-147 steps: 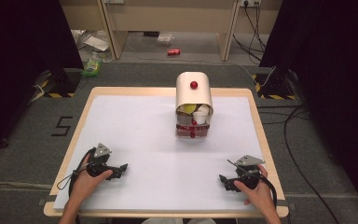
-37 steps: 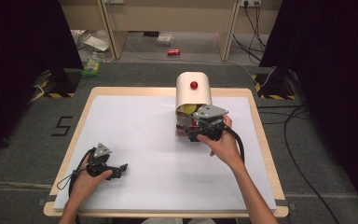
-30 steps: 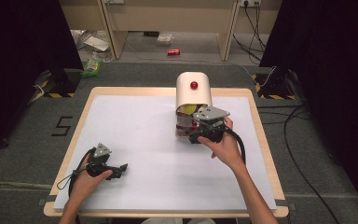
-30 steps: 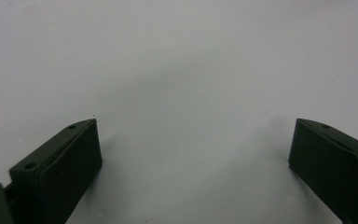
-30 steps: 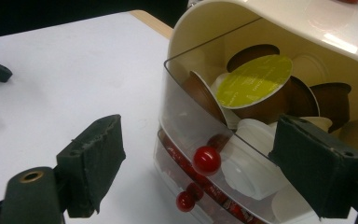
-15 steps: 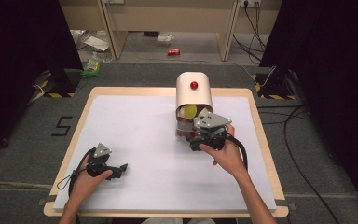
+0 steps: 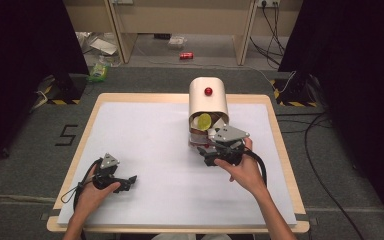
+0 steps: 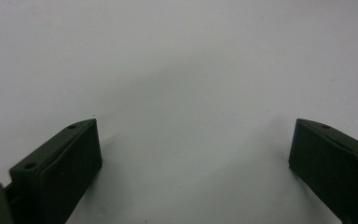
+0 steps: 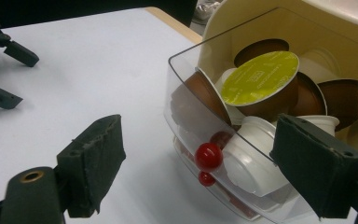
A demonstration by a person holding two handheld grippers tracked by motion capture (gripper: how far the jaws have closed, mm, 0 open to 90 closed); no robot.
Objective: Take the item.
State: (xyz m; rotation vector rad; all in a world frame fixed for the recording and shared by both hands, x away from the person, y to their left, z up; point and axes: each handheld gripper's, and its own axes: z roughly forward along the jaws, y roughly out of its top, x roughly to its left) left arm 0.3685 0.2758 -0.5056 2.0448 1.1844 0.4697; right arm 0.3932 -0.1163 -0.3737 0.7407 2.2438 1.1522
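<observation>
Your right gripper (image 7: 211,152) stands with its jaws wide apart and nothing between them, just in front of the pulled-out drawer (image 9: 186,93) of the capsule dispenser (image 7: 208,97). In the right gripper view the clear drawer front with its red knob (image 9: 208,156) sits between the two pads: the left pad (image 9: 95,161) is well off it over bare table, the right pad (image 9: 314,168) is close by the drawer's side. The drawer sits out of the cream housing near the far middle of the table (image 7: 145,125) and is heaped with capsules; a yellow-lidded capsule (image 9: 260,77) lies on top and a white capsule (image 9: 249,156) presses against the front.

By my reading, you have the drawer open and are lining up to take a capsule. Next you need to lift the jaws above the clear rim, tip them down over one capsule, and close on its body rather than on the drawer wall.

Your right forearm reaches forward from the near edge, hand wrapped over the gripper, jaws pointing toward the drawer. Your left gripper (image 7: 122,181) rests low at the near left of the table, jaws also wide and empty, well apart from the work.
</observation>
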